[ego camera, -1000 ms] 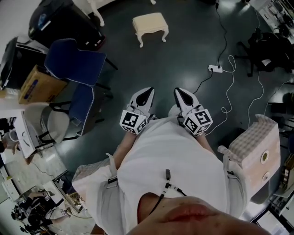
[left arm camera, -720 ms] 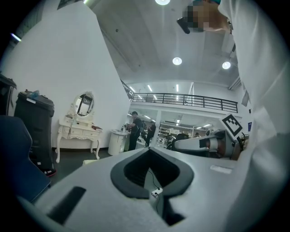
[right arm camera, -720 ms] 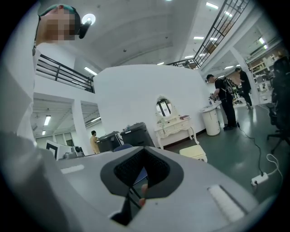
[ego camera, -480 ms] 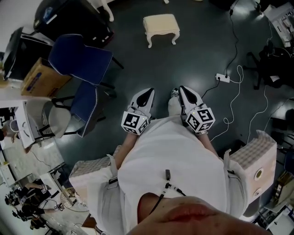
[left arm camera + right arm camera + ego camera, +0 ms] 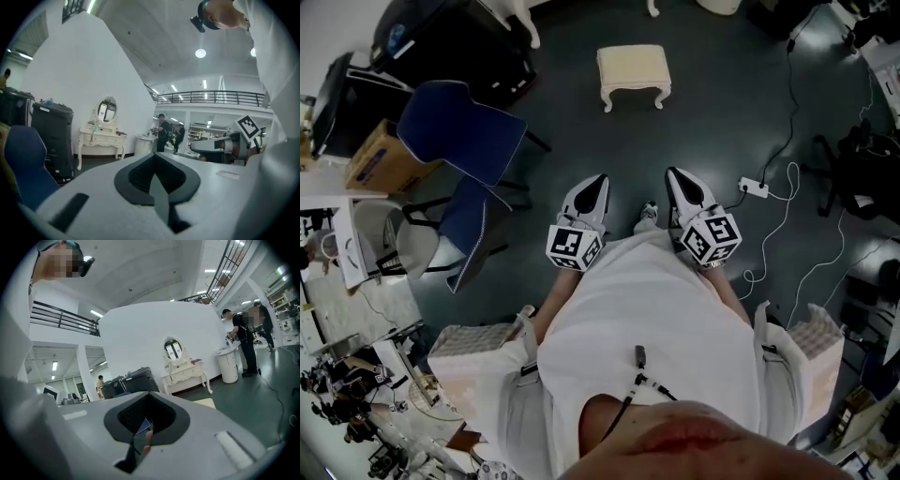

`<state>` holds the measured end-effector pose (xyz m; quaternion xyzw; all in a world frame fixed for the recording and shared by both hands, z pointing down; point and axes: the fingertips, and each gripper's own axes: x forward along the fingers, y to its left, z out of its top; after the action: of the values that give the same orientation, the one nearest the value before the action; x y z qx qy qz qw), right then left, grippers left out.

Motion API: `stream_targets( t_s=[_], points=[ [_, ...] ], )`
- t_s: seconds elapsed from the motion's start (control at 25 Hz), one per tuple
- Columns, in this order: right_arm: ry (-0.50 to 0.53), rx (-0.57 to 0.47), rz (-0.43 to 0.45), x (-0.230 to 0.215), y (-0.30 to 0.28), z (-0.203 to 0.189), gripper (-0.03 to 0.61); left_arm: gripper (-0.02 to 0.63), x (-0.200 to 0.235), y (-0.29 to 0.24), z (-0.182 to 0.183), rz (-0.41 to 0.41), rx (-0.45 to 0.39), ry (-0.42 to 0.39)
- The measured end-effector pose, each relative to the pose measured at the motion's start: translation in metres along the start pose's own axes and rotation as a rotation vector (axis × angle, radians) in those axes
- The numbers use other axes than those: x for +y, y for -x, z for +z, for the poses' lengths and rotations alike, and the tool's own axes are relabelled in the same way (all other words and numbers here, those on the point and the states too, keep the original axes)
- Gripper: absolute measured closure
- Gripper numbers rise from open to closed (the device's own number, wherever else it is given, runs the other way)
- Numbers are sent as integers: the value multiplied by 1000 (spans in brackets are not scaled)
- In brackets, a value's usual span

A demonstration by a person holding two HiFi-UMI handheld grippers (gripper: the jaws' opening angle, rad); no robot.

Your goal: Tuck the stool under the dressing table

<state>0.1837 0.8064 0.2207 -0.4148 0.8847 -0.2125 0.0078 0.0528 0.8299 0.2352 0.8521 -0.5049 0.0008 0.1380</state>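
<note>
Beyond the left gripper (image 5: 596,183) and right gripper (image 5: 678,176), jaws together on nothing, the stool (image 5: 633,71) stands on the floor (image 5: 581,131); cardboard box (image 5: 375,161), contents unseen, and blue chair (image 5: 459,127) at left.

- Stool (image 5: 634,70), top centre: cream, matt padded seat, painted legs.
- Floor (image 5: 581,141): dark, smooth, faintly glossy.
- Chair (image 5: 459,127), upper left: blue cloth.
- Box (image 5: 380,161), left edge: brown cardboard.
- Left gripper (image 5: 596,181), right gripper (image 5: 677,176): matt plastic shells.
</note>
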Motion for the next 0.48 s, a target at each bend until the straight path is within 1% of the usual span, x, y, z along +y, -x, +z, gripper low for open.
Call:
stream_targets(
  t_s=[0.08, 0.16, 0.28, 0.48],
  points=[
    [3, 10, 28, -18, -16, 14, 571, 607, 8, -24, 13, 59, -6, -8],
    [20, 18, 53, -32, -28, 26, 571, 607, 13, -43, 23, 89, -23, -2],
    [33, 23, 57, -61, -41, 37, 571, 607, 15, -70, 29, 106, -47, 13],
    [10, 38, 34, -102, -55, 44, 571, 607, 19, -102, 28, 118, -49, 27]
  ],
)
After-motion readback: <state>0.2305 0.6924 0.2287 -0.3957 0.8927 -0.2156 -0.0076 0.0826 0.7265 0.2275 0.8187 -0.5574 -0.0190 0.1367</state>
